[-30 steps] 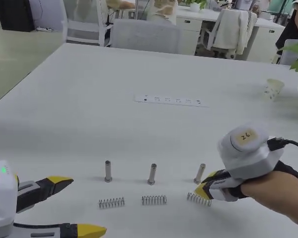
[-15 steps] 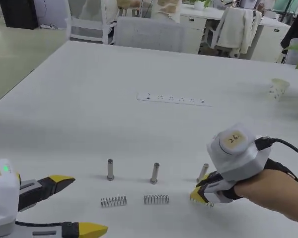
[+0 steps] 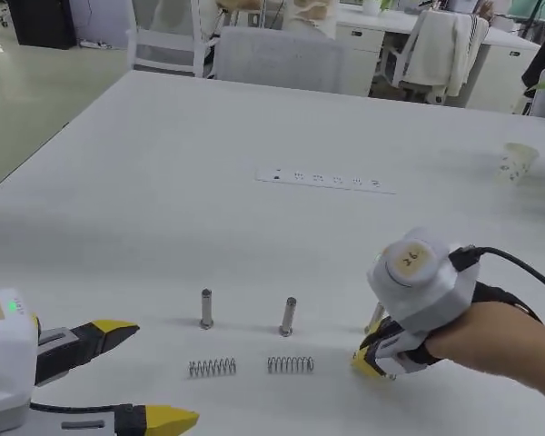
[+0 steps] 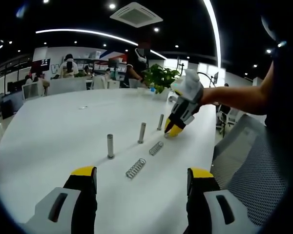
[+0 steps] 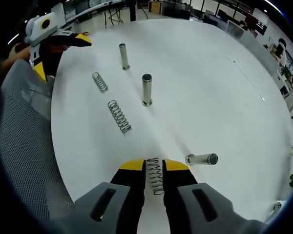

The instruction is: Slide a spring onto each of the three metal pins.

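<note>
We are looking at 3 metal pins standing up in a row on the white table: left pin, mid pin and right pin. They are looking like short, shiny grey sticks w/ a wider foot at the bottom. 3 small wire springs are lying flat on the table, one near the front of each pin, none on a pin yet. The left spring and mid spring are lying apart from both grippers. The right spring is lying between the yellow tips of the R gripper, and the jaws are squeezing in on it from both sides, nearly closed. That gripper is sitting low on the table, just beside the right pin. The L gripper is hanging near the table's front edge, well apart from the springs, w/ jaws spread wide and nothing in them. A round sticker on top of the R gripper is showing what looks like "26". Far back, a power strip and a paper cup are resting; any print there is too small for us to read.
</note>
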Tool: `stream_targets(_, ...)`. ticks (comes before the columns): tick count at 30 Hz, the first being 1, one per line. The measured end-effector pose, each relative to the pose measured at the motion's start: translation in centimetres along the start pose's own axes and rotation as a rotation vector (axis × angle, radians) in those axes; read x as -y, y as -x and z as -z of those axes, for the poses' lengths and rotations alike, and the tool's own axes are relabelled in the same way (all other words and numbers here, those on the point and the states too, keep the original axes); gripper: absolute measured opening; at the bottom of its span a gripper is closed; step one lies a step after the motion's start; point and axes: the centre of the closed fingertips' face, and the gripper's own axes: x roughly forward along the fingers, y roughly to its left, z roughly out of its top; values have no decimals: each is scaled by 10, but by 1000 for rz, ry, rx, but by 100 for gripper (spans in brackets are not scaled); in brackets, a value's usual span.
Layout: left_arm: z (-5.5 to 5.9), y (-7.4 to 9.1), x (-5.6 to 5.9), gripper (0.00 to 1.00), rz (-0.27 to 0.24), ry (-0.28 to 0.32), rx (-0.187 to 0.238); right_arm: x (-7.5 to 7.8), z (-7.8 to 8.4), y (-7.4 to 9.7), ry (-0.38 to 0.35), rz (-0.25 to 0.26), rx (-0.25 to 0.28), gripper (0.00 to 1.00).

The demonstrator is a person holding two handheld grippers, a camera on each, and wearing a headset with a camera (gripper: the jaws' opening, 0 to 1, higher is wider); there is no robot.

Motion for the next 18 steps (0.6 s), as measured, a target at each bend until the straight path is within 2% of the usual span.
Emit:
stream_targets(8, 1, 0, 0, 71, 2, 1, -5, -1, 0, -3, 45, -18, -44, 10)
stream_targets(18, 0, 1, -2, 71, -2, 5, -3, -2, 3, -8, 67, -43, -91, 9)
